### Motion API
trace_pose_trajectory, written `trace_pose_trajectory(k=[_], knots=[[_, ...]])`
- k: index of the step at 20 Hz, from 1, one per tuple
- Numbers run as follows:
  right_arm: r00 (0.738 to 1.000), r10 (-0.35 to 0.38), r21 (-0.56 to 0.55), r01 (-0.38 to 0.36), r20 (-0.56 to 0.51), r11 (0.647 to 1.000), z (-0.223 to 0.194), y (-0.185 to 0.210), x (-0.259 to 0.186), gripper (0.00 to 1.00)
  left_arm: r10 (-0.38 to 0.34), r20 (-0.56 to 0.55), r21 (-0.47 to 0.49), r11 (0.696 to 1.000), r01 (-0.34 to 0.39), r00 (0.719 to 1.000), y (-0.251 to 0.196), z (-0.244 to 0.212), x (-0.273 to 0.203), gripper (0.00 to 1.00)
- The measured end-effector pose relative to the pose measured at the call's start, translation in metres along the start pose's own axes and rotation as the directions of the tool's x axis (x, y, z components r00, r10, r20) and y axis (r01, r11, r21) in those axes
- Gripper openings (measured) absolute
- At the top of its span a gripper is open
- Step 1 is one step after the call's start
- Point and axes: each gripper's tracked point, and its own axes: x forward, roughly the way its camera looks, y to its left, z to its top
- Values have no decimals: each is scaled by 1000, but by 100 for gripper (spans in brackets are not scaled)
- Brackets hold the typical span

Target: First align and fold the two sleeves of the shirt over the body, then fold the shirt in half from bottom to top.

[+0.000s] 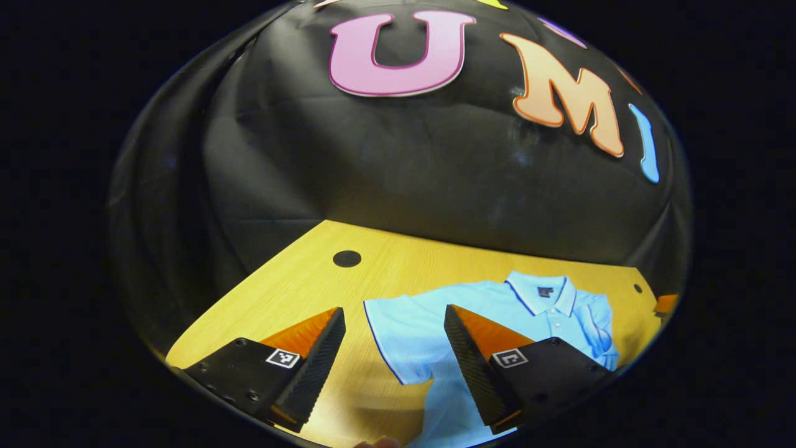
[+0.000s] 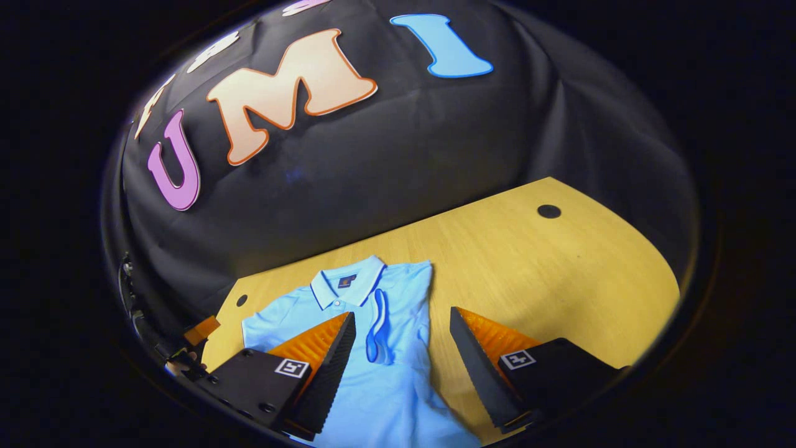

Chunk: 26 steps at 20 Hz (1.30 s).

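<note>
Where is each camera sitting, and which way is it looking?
Left gripper view: rides on the left gripper, looking across the table at the shirt; its jaws stand open at the bottom.
Right gripper view: rides on the right gripper, looking at the shirt with one sleeve folded over the body; its jaws stand open.
Both share the shirt, the table and the booth's wall.

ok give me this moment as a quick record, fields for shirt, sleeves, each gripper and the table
shirt: light blue polo shirt lying flat on the table, collar toward the booth wall
sleeves: one sleeve folded over the body; the other sleeve spread flat outward
left gripper: open, above the spread sleeve
right gripper: open, above the folded side
table: wooden table, dark round hole near the far edge
</note>
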Motion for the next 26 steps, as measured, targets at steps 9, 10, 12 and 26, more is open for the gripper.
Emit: trace_pose_trajectory(k=[9, 10, 12, 26], knots=[[997, -71, 47, 70, 12, 996, -2, -47, -50, 96, 47, -176, -19, 998, -52, 983, 1, -58, 48, 96], [997, -75, 50, 74, 10, 996, -6, -50, -54, 96, 57, -188, -15, 998, -61, 980, 2, -62, 49, 96], [997, -83, 49, 83, 4, 995, -10, -56, -60, 96, 69, -192, 8, 998, -69, 979, 5, -63, 50, 96], [994, -106, 24, 105, 13, 994, -30, -82, -97, 96, -27, -174, -14, 1000, 25, 984, -43, -50, 47, 0]])
